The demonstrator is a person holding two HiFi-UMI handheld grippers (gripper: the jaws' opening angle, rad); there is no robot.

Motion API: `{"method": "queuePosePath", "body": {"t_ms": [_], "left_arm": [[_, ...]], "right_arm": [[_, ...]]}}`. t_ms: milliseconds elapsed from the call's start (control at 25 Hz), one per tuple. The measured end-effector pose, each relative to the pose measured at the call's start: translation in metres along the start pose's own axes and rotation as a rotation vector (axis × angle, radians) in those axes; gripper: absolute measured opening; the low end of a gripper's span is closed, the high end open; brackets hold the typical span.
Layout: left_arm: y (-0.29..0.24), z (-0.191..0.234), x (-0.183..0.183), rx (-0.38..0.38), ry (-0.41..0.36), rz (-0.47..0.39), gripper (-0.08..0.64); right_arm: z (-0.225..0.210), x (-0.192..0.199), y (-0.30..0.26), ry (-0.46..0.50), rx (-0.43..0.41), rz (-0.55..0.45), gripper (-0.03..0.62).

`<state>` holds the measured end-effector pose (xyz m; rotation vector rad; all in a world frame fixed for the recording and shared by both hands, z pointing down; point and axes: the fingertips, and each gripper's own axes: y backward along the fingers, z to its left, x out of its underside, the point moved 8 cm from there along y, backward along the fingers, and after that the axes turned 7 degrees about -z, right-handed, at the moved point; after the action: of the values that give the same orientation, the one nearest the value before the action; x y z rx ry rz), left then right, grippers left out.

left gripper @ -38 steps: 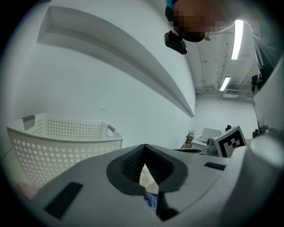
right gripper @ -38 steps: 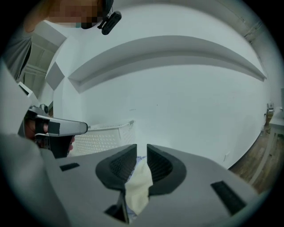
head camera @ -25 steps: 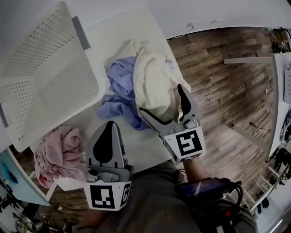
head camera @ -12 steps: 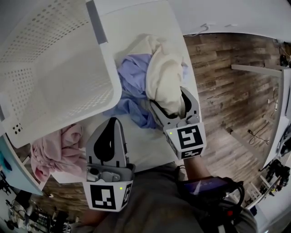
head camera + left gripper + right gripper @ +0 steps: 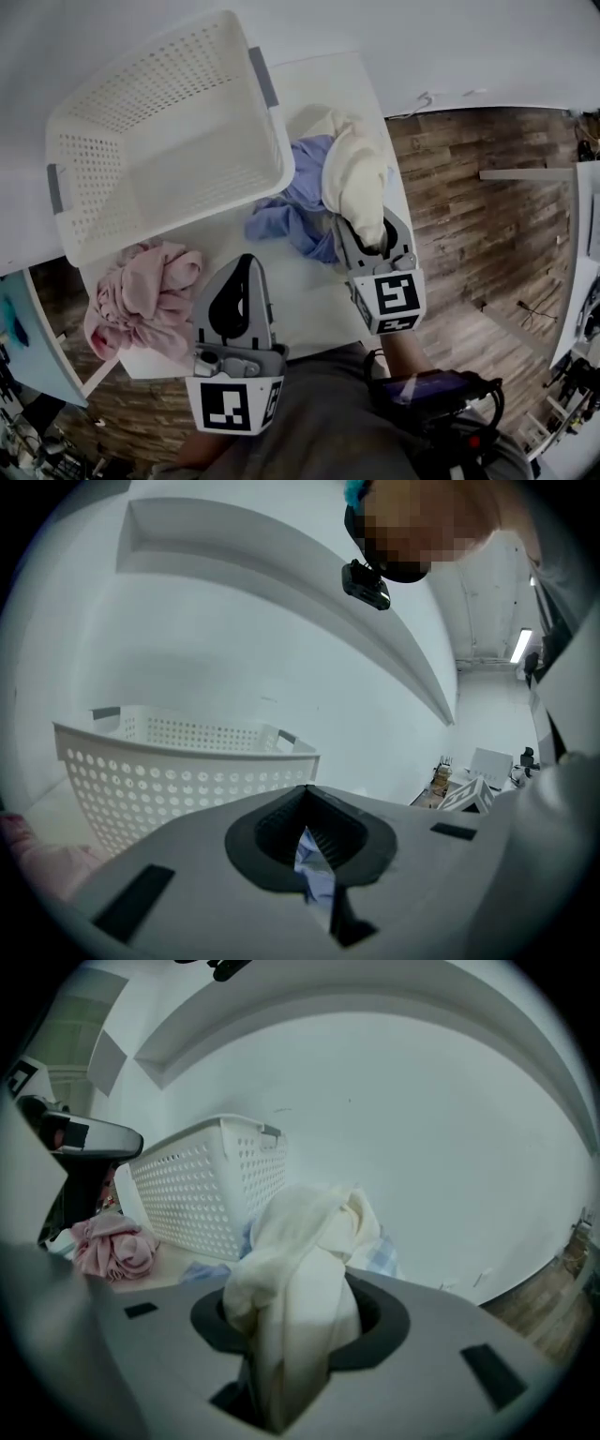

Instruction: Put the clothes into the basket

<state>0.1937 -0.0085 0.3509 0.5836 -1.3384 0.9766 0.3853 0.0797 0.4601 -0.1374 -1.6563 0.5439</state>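
A white perforated basket (image 5: 178, 159) stands empty at the table's far left. Beside it lie a cream garment (image 5: 356, 178) and, half under that, a blue garment (image 5: 295, 202). A pink garment (image 5: 145, 295) is bunched at the near left edge. My right gripper (image 5: 367, 239) is closing on the near end of the cream garment (image 5: 300, 1269), which fills the gap between its jaws. My left gripper (image 5: 239, 272) hovers over the table's near edge, to the right of the pink garment, shut and empty. Through its slit, blue cloth (image 5: 314, 864) shows beyond.
The white table (image 5: 309, 309) ends close on the right, above wooden floor (image 5: 487, 216). A white wall lies behind the basket (image 5: 206, 1185). In the right gripper view the pink garment (image 5: 112, 1241) lies left of the basket.
The right gripper's jaws have closed from wide open onto the cream garment's near end. The head view has shifted, so the whole basket now shows. The left gripper has kept its place.
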Motion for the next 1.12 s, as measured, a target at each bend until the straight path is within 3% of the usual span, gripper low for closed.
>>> {"method": "queuePosePath", "body": {"t_ms": [440, 640, 1120], "left_arm": [[0.066, 0.008, -0.069, 0.041, -0.035, -0.225, 0.008], [0.097, 0.014, -0.092, 0.056, -0.045, -0.301, 0.008], [0.132, 0.077, -0.123, -0.093, -0.029, -0.455, 0.008]], "right_arm": [[0.039, -0.121, 0.074, 0.106, 0.089, -0.279, 0.175], [0.064, -0.168, 0.095, 0.141, 0.068, -0.385, 0.175], [0.132, -0.292, 0.081, 0.277, -0.035, -0.622, 0.175]]}}
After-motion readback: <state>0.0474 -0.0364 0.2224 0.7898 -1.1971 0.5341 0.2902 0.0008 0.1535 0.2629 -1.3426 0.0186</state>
